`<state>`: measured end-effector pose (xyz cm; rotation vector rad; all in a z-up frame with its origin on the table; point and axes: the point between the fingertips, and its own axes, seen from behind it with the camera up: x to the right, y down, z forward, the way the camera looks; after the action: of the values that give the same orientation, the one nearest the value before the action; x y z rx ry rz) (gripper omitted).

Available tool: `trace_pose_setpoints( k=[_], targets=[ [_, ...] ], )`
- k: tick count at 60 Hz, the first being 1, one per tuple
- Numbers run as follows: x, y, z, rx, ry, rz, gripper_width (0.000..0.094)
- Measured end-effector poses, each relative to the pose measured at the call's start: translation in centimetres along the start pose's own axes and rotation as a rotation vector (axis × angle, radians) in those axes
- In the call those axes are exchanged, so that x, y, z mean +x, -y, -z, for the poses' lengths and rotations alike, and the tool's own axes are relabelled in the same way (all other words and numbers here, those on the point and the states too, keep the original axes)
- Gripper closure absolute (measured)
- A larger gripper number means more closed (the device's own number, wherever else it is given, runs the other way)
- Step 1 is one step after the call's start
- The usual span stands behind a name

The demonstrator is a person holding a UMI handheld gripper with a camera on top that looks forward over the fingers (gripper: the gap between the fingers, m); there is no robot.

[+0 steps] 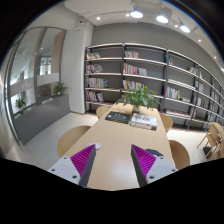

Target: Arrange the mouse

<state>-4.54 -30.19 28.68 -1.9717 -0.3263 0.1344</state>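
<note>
Even indoor light, strong fisheye curve.
We note bright round white ceiling lamps (148, 16) glaring overhead, daylight through the tall glass wall (30, 75), soft shadows, shelves bowed and smeared toward the edges.

The tongs (113, 160) are held level above the near end of the table (115, 140), pointing along its length toward the far end. Their two fingers stand well apart with nothing between them, the left finger (80, 160) and the right finger (148, 162) each showing its magenta pad turned inward. Neither finger touches the table, and both hang clear above its surface.
</note>
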Motion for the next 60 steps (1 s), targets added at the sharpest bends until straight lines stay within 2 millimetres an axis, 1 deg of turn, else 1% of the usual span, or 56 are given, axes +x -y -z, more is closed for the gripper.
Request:
trace_pose_setpoints(
  k=[5, 8, 9, 10, 14, 15, 17, 18, 22, 23, 25, 26, 27, 31, 32, 33, 34, 35, 39, 40, 41, 44, 49, 56, 60],
  targets=[
    [0.2, -1.7, -0.4, -0.039, -0.024, -0.016, 0.0241],
    [-0.1, -3.3, -1.2, -0.06, -0.041, -0.027, 0.0243],
    [0.3, -4.3, -1.4, -0.069, -0.044, -0.029, 0.0248],
    [-0.1, -5.5, -2.7, -0.077, -0.047, -0.034, 0.0252],
    [-1.3, -8.5, -4.3, -0.127, -0.051, -0.055, 0.0252],
    [-1.4, -8.9, -3.8, -0.141, -0.052, -0.061, 0.0253],
    [-2.0, -10.0, -4.5, -0.166, -0.054, -0.071, 0.0251],
    [-2.5, -11.3, -5.3, -0.172, -0.056, -0.075, 0.0251],
    [-4.2, -14.0, -6.8, -0.215, -0.068, -0.087, 0.025],
    [-4.6, -14.0, -6.7, -0.228, -0.072, -0.089, 0.025],
    [-5.5, -14.9, -7.6, -0.24, -0.087, -0.093, 0.0251],
    [-5.6, -15.0, -8.0, -0.247, -0.094, -0.095, 0.025],
    [-6.3, -16.3, -9.1, -0.246, -0.104, -0.096, 0.0249],
    [-8.6, -17.8, -11.2, -0.272, -0.114, -0.114, 0.0249],
    [-8.9, -17.4, -11.2, -0.288, -0.109, -0.12, 0.0248],
    [-9.7, -17.8, -11.8, -0.295, -0.107, -0.126, 0.0248],
    [-10.3, -18.5, -12.9, -0.299, -0.105, -0.13, 0.0246],
    [-10.9, -18.7, -13.6, -0.305, -0.102, -0.135, 0.0245],
    [-12.9, -19.2, -16.3, -0.321, -0.092, -0.151, 0.0245],
    [-13.4, -19.0, -16.9, -0.33, -0.093, -0.155, 0.0243],
    [-13.5, -19.4, -17.7, -0.335, -0.095, -0.156, 0.0243],
    [-14.2, -19.6, -19.7, -0.35, -0.099, -0.158, 0.0242],
    [-15.1, -19.4, -23.1, -0.365, -0.11, -0.172, 0.0241],
    [-15.5, -18.9, -27.6, -0.374, -0.124, -0.187, 0.0244],
    [-15.5, -18.5, -29.8, -0.383, -0.139, -0.182, 0.0247]
  ],
)
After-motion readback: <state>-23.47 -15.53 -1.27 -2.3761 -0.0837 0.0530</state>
